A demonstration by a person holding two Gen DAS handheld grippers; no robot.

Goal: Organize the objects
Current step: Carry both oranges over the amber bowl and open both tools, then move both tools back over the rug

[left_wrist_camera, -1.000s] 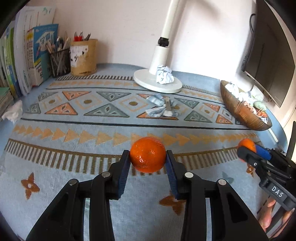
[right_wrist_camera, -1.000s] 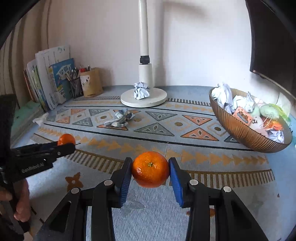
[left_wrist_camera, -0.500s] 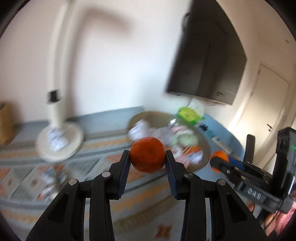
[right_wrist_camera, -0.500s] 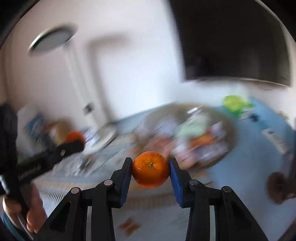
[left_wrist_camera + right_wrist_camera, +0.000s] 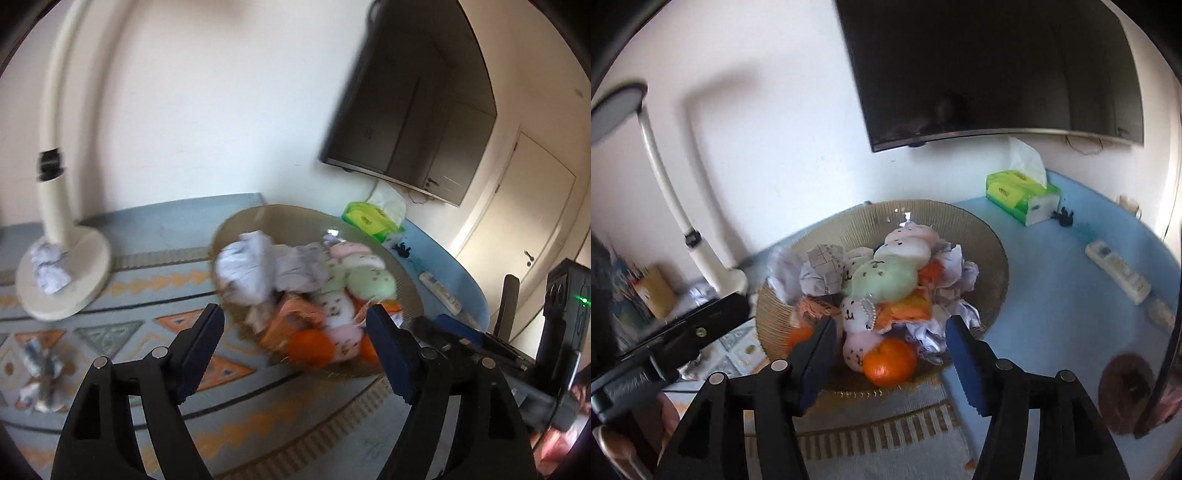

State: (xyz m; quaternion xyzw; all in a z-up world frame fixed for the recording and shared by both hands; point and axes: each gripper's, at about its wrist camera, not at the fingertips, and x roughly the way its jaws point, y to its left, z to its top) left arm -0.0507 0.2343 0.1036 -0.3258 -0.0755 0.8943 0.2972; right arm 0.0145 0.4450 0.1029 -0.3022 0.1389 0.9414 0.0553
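**Two oranges released into the bowl**

Change: a second ago each set of tongs clamped a round orange mandarin over the patterned woven cloth. Now both have just been opening above the wide ribbed amber bowl (image 5: 993,254); left tongs (image 5: 295,350) and right tongs (image 5: 890,350) stand apart with nothing between the pads.

Location of fruit: one mandarin (image 5: 889,362) lies at the bowl's near rim, against pastel plush toys (image 5: 886,275) and crumpled white paper (image 5: 245,271). A second orange shape (image 5: 309,348) sits at the near rim in the left view; blurred, judged the other mandarin.

Task meaning: this drop looks done; more crumpled paper (image 5: 50,267) lies on the lamp base left of the bowl.

Room: the bowl is heaped and the fruit sits close to its edge, so it may roll. Blue desk (image 5: 1052,295) right of the bowl is mostly bare.
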